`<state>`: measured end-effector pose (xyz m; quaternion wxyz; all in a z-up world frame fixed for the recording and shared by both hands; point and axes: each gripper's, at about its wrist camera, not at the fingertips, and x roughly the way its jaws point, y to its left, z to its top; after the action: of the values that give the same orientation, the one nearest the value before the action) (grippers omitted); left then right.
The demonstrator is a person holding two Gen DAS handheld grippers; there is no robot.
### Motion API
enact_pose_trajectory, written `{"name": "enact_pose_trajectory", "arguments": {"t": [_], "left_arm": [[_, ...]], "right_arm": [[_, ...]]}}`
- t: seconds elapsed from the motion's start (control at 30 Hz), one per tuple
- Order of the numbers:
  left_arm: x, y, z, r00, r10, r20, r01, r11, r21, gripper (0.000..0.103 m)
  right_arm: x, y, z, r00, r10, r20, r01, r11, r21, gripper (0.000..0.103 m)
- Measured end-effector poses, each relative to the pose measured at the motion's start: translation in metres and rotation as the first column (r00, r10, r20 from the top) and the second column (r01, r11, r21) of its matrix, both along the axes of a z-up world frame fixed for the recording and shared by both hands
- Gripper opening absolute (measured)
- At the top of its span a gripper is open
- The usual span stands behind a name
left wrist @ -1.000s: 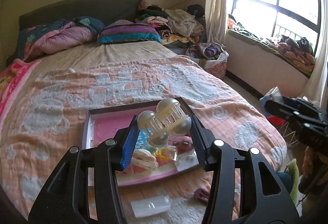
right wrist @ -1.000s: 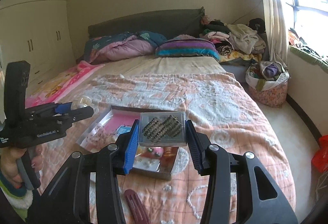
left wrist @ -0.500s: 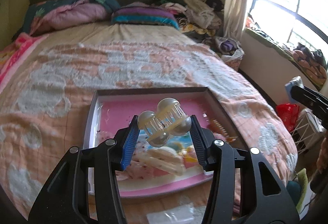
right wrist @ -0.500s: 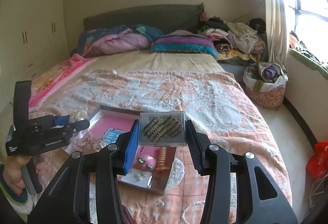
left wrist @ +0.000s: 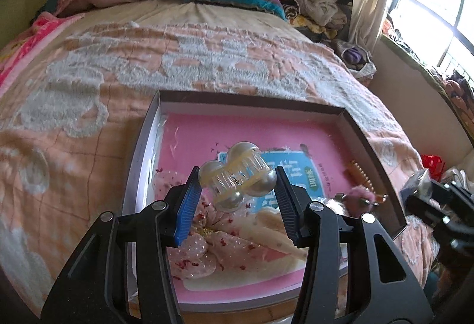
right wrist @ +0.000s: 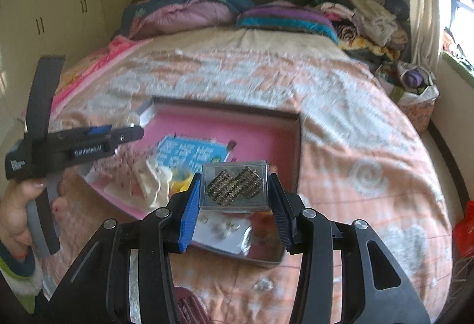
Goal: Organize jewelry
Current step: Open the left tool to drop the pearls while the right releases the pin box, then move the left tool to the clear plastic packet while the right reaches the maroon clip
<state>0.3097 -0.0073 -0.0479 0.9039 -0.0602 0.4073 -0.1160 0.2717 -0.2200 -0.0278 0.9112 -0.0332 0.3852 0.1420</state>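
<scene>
Two grippers loaded, both over the open box [left wrist: 349, 116] on the bedspread [left wrist: 89, 81].

Left gripper [left wrist: 237, 193]: jaws pinching a pearl-ended clear hair claw [left wrist: 237, 175], held above the box's pink liner, near its centre. Under it, at 6 o'clock in the left wrist view, a pale sequinned bow [left wrist: 201, 247] and a cream clip [left wrist: 275, 229] already lie inside. At 3 o'clock, against the right wall, an amber comb clip [left wrist: 360, 175] and a pink fuzzy piece [left wrist: 361, 196], partly blurred.

Right gripper [right wrist: 234, 196]: jaws pressed on a small clear case [right wrist: 235, 186] holding a pair of dark rhinestone earrings [right wrist: 235, 186], hovering over the box's near right corner. Below it a card with small studs [right wrist: 222, 227] rests in the box.

Progress, judged: several pieces are in; the claw and the case are not yet set down. At 6 o'clock in the right wrist view, a maroon clip [right wrist: 186, 306] lies outside on the bedspread. Mid-task.
</scene>
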Motion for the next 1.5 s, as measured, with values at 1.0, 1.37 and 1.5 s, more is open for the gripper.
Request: {"name": "enact_pose_trajectory", "arguments": {"t": [1.0,1.37,1.5], "left_arm": [[-0.047,0.010,0.051,0.997,0.023,0.073,-0.022,1.000,-0.010,0.093],[-0.110,0.026,0.087,0.985,0.063,0.158,-0.058,0.998,-0.036,0.093],[-0.131,0.023,0.091,0.982,0.062,0.179,-0.059,0.998,-0.022,0.093]], "right_arm": [[-0.064,-0.034,0.036,0.993,-0.078,0.089,0.071,0.995,0.077,0.088],[-0.124,-0.045,0.073,0.980,-0.027,0.197,0.017,0.999,0.052,0.091],[-0.140,-0.046,0.073,0.979,0.008,0.204,-0.015,0.999,0.036,0.091]]}}
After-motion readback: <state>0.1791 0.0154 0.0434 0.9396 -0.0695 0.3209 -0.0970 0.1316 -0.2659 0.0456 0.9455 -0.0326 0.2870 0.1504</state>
